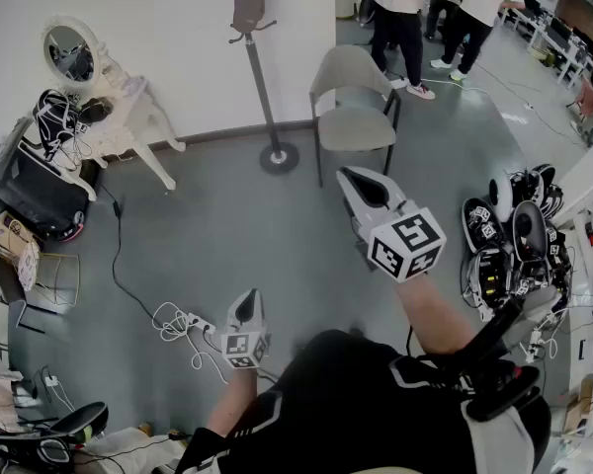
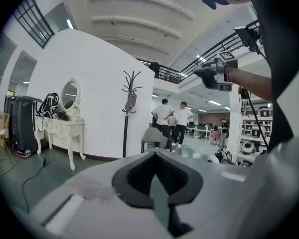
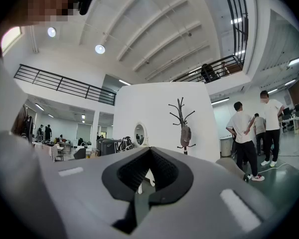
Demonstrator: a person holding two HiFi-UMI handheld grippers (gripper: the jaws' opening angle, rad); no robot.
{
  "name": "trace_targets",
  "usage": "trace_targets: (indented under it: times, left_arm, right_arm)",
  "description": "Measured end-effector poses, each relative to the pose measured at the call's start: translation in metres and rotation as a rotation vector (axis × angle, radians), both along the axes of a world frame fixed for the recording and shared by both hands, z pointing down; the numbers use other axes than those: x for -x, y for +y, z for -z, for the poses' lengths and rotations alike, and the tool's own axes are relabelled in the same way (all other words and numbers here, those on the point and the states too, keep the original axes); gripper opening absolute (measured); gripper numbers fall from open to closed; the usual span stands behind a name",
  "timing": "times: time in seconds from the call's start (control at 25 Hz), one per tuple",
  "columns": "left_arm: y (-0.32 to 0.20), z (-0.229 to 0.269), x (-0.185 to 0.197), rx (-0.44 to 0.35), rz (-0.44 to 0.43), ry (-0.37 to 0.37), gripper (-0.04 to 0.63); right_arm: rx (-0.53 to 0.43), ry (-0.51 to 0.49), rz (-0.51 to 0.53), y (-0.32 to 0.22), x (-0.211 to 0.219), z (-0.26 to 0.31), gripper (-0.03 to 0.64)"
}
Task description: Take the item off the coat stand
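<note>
A black coat stand (image 1: 262, 77) rises by the white wall, several steps ahead of me. A small grey-brown bag (image 1: 248, 8) hangs from a hook near its top; it also shows as the bag (image 2: 131, 102) in the left gripper view and the bag (image 3: 185, 135) in the right gripper view. My left gripper (image 1: 245, 302) is held low and near my body, shut and empty (image 2: 157, 154). My right gripper (image 1: 356, 176) is raised higher, pointing toward the stand, shut with nothing in it (image 3: 149, 151). Both are far from the stand.
A grey chair (image 1: 354, 107) stands just right of the stand's round base (image 1: 278, 157). A white dressing table (image 1: 114, 107) with an oval mirror is at the left. Cables and a power strip (image 1: 183, 322) lie on the floor. Gear (image 1: 519, 235) is piled at the right. Two people (image 1: 405, 13) stand behind.
</note>
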State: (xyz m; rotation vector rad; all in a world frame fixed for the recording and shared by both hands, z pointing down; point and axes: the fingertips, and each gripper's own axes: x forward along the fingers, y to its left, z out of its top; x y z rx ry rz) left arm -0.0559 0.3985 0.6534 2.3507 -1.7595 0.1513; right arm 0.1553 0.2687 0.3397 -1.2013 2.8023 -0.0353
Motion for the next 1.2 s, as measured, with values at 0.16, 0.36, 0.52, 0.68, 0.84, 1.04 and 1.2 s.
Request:
trace_targets:
  times: [0.16,0.36,0.52,0.68,0.84,1.04,1.2]
  left_arm:
    - [0.005,-0.009,-0.001,0.025,0.001,0.013,0.023]
    - [0.010,-0.011,-0.002,0.033,-0.024,0.012,0.023]
    - [0.008,-0.012,0.007,0.029,-0.028,0.014,0.023]
    - [0.011,-0.014,0.019,0.023,-0.037,0.015,0.023]
    - [0.014,-0.013,0.032,0.003,-0.055,0.009,0.023]
    - [0.014,-0.007,0.047,-0.020,-0.084,0.018,0.023]
    - [0.007,-0.003,0.051,-0.029,-0.100,0.016,0.023]
  right_arm:
    - [0.005,-0.008,-0.009,-0.004,0.004,-0.001,0.008]
    - [0.010,-0.009,-0.023,-0.006,0.009,-0.001,0.008]
    - [0.015,-0.012,-0.028,-0.007,0.015,-0.001,0.008]
    - [0.017,-0.040,-0.028,-0.003,0.024,0.001,0.009]
    - [0.010,-0.040,-0.043,0.001,0.036,0.000,0.009]
    - [0.013,-0.044,-0.069,0.006,0.049,-0.002,0.009]
    - [0.019,-0.036,-0.065,0.005,0.055,-0.006,0.009]
